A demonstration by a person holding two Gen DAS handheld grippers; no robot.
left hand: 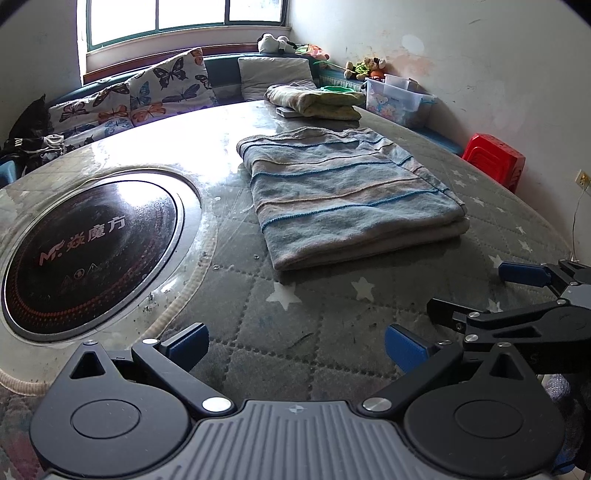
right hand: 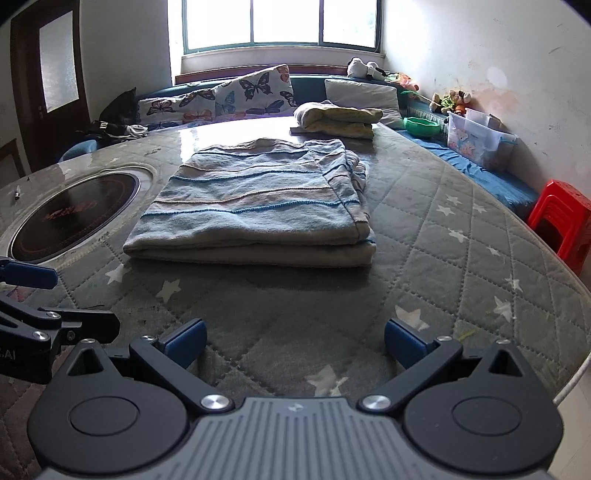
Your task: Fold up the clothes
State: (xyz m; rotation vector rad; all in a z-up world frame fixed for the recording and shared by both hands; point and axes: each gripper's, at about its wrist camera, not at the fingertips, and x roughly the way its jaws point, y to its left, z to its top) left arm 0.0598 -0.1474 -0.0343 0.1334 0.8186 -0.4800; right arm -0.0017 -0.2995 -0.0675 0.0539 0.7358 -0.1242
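Round table (left hand: 332, 325) under a grey quilted cover with white stars; dark glass hob (left hand: 88, 254) set into its middle, red ring pattern and pale lettering on the glass. Folded striped garment (left hand: 347, 192) flat on the cover, just beside the hob's right rim, blue-grey with thin bright-blue and beige lines, several layers stacked, thick fold edge toward the cameras. Same garment (right hand: 255, 206) in the right wrist view, centred ahead, loose edges bunched on its right side. Left gripper (left hand: 295, 345) low over the bare cover, near the garment's front edge but apart from it, blue-padded fingers (left hand: 186, 341) spread wide, nothing between them. Right gripper (right hand: 295, 341) likewise over bare quilting, fingers (right hand: 404, 341) spread wide and empty. Each gripper partly visible at the edge of the other's view, side by side. Second folded pile (left hand: 317, 101), yellow-green and cream, at the far edge of the table, well apart from the striped garment. Behind the table a bench with butterfly-print cushions (left hand: 147, 92) and a pale pillow (right hand: 364, 96) under a bright window (right hand: 280, 22). Clear plastic box (left hand: 397, 99) and small plush toys (left hand: 365, 68) along the right wall, red plastic stool (left hand: 495, 157) nearer, green bowl (right hand: 422, 126) on the bench.
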